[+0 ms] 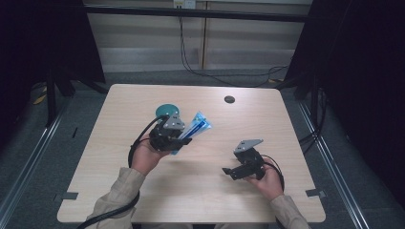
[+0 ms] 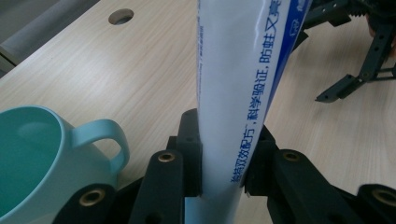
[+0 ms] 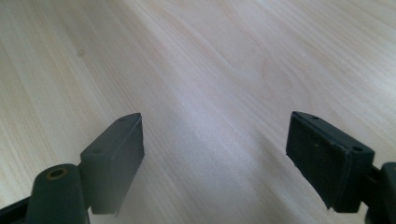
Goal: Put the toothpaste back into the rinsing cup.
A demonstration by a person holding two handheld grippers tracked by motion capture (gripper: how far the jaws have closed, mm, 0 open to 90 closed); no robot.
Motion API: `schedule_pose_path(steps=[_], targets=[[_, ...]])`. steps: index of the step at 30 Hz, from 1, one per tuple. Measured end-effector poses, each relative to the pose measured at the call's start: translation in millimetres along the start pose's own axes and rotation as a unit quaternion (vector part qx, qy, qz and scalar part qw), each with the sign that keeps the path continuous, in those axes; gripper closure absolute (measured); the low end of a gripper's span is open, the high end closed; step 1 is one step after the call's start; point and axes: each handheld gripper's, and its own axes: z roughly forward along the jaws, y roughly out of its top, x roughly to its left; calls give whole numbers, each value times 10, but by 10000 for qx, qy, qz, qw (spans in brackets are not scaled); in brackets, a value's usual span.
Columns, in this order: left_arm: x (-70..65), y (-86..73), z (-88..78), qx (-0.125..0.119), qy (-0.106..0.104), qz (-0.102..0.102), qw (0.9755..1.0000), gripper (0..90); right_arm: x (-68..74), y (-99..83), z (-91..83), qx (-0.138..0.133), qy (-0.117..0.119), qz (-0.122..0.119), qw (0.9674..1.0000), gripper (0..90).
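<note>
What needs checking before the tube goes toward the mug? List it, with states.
1. Left hand-held gripper shut on the toothpaste tube: ok.
2. Tube lifted off the table: ok.
3. Teal mug upright, mouth open: ok.
4. Mug free of contents: cannot tell.
5. Right hand-held gripper open, holding nothing: ok.
6. Right hand-held gripper apart from the tube: ok.

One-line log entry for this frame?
left gripper: shut on toothpaste tube | right gripper: open, empty | teal mug: on table
</note>
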Motion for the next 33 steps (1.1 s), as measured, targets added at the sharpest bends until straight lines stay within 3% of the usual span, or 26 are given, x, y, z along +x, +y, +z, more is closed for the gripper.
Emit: schedule_pose_path(steps=[7, 10, 15, 24, 33], targets=[[42, 18, -19, -61, 30, -68, 10000, 734, 24, -105, 65, 52, -62, -49, 10000, 170], [75, 20, -40, -133, 46, -166, 9998, 734, 15, -166, 81, -116, 37, 67, 9999, 159], [106, 18, -64, -173, 92, -224, 9996, 734, 5, -182, 83, -174, 67, 19, 9998, 151], [189, 26, -137, -318, 152, -433, 9984, 733, 10, -260, 80, -444, 20, 85, 9990, 138], [251, 65, -182, -446, 216, -589, 9970, 733, 11, -274, 80, -479, 13, 94, 9988, 136]])
